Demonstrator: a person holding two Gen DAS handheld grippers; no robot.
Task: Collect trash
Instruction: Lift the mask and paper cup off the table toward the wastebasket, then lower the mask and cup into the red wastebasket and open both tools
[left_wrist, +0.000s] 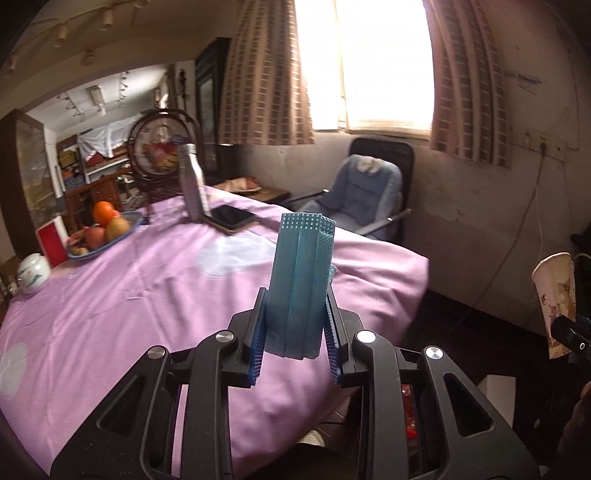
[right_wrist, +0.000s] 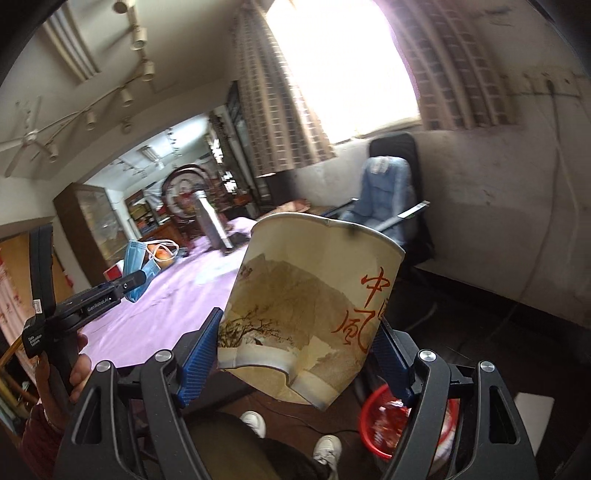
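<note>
In the left wrist view my left gripper (left_wrist: 295, 302) is shut on a folded blue face mask (left_wrist: 301, 273), which stands upright between the pads above the pink tablecloth (left_wrist: 147, 295). The right wrist view shows my right gripper (right_wrist: 299, 321) shut on a dented paper cup (right_wrist: 306, 306) with brown artwork and red characters, tilted with its rim up. The cup (left_wrist: 554, 295) also appears at the right edge of the left wrist view. The mask (right_wrist: 138, 264) and left gripper (right_wrist: 125, 282) show at the left of the right wrist view. A red bin (right_wrist: 373, 417) with wrappers sits on the floor below the cup.
On the table are a fruit bowl (left_wrist: 107, 229), a metal bottle (left_wrist: 192, 181), a dark tablet (left_wrist: 232, 216), a white jar (left_wrist: 33, 273) and a red box (left_wrist: 51, 242). A cushioned chair (left_wrist: 365, 192) stands by the wall under the window. A person's white shoes (right_wrist: 327, 450) are on the dark floor.
</note>
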